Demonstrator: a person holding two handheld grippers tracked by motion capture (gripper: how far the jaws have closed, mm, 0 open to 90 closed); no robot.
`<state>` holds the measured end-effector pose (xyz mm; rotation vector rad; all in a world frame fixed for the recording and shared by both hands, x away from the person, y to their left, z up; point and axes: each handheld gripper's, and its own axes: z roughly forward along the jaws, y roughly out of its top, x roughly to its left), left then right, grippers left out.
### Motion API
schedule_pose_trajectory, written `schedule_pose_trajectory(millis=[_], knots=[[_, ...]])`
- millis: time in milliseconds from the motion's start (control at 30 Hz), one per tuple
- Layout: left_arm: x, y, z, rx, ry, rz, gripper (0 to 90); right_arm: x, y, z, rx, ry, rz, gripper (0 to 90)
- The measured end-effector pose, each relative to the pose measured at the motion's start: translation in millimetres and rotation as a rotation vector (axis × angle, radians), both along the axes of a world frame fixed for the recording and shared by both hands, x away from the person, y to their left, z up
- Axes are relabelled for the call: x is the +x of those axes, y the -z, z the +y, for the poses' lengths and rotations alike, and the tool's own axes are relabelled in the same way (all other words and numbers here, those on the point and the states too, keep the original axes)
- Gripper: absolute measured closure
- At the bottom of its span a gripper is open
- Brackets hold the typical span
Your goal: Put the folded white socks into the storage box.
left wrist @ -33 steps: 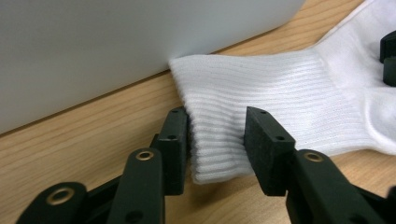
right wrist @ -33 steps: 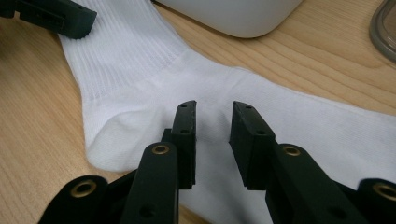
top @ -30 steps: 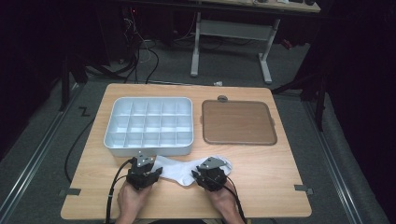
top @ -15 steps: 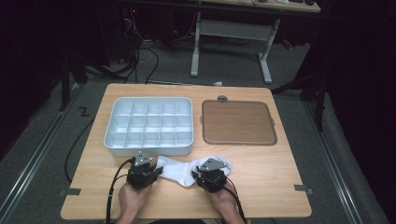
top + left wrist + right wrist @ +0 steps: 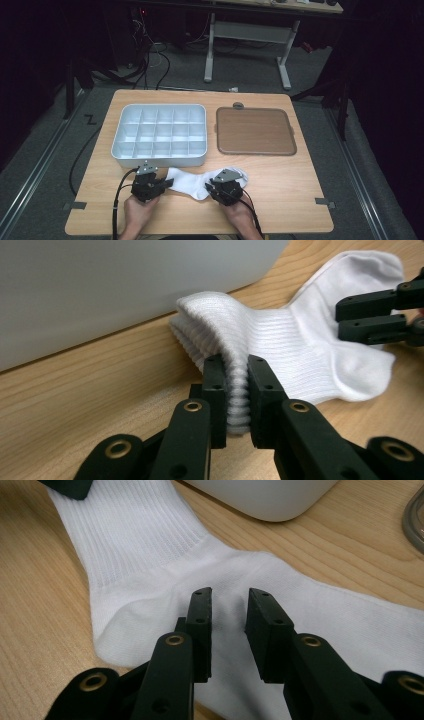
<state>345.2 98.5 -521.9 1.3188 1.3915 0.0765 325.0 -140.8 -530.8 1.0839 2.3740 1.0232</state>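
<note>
compartment tray (image 5: 160,131) blocks just ahead; bare table (image 5: 295,190) lies open rightward.

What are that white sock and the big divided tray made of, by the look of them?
The sock looks like knitted cotton or a blend: matte, with fine ribs at the cuff. The tray looks like moulded plastic: smooth pale grey-white walls, rounded corners, a slight sheen.

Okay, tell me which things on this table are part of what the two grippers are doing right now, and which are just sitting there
In use:
white sock
left gripper, shut on the sock's cuff
right gripper, jaws apart over the sock's heel

Lying about:
white compartment tray
brown tray
</note>
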Motion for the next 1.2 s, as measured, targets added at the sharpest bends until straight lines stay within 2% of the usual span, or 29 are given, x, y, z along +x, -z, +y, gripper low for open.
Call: schedule_pose_trajectory(millis=[167, 267, 433, 467, 667, 967, 1133, 1200], knots=[[-1.0, -9.4, 2.1, -0.017, 0.022, -0.008, 81.3, -0.3, -0.3, 1.0, -0.004, 0.0, -0.001, 73.0], [-1.2, -17.6, 3.4, -0.047, 0.029, -0.014, 81.3, -0.4, -1.0, 1.9, -0.012, 0.001, 0.003, 72.9], [-3.4, -29.2, 6.5, -0.068, 0.047, -0.028, 81.4, -1.3, -1.0, 5.2, -0.011, -0.003, 0.003, 72.9], [-3.7, -30.6, 6.8, -0.069, 0.048, -0.03, 81.5, -2.4, -1.1, 6.9, -0.007, 0.004, 0.013, 72.9], [-3.3, -40.3, 10.1, -0.079, 0.053, -0.036, 81.4, -2.7, -0.3, 12.1, -0.005, -0.014, 0.0, 72.9], [-3.9, -50.6, 16.1, -0.139, 0.061, -0.043, 81.4, -2.3, 0.1, 27.2, -0.004, -0.026, -0.001, 72.2], [-4.7, -54.8, 17.0, -0.137, 0.076, -0.05, 81.4, -0.7, 1.4, 32.9, 0.014, -0.022, -0.002, 71.9], [-4.7, -56.4, 16.1, -0.133, 0.082, -0.057, 81.3, -1.0, 1.1, 33.8, 0.008, -0.022, -0.002, 71.9]])
